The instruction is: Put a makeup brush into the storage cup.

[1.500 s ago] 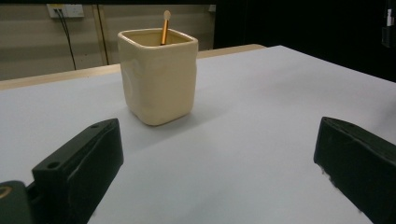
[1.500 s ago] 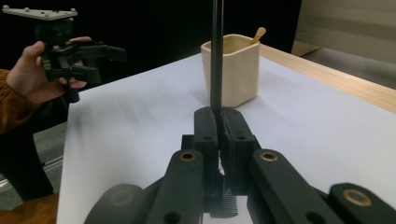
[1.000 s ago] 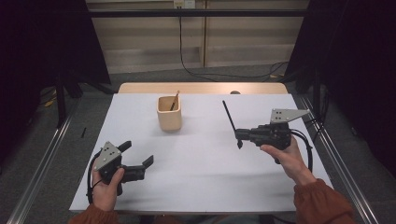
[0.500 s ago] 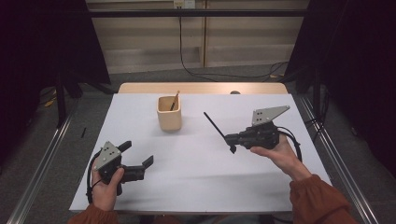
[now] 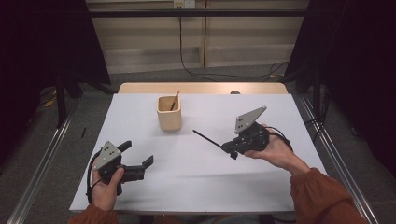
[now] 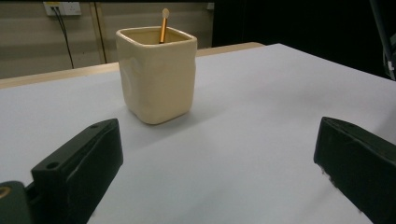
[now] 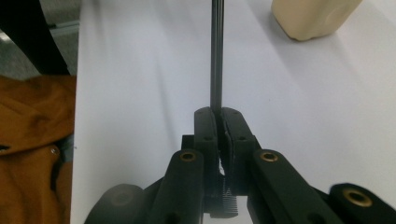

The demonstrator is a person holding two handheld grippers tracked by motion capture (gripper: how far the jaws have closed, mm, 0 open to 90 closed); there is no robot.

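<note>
The right gripper has its fingers pinched tight on 1 end of a thin black stick, seen clamped between them in the right gripper view. From there the stick's long axis runs out nearly level, up and left toward the cream cup, which stands near its free tip with bare bench between. The cup already holds 1 orange stick. The left gripper rests lower left, fingers spread and empty, farther from the cup, so the right hand looks better placed to tip the stick in
</note>
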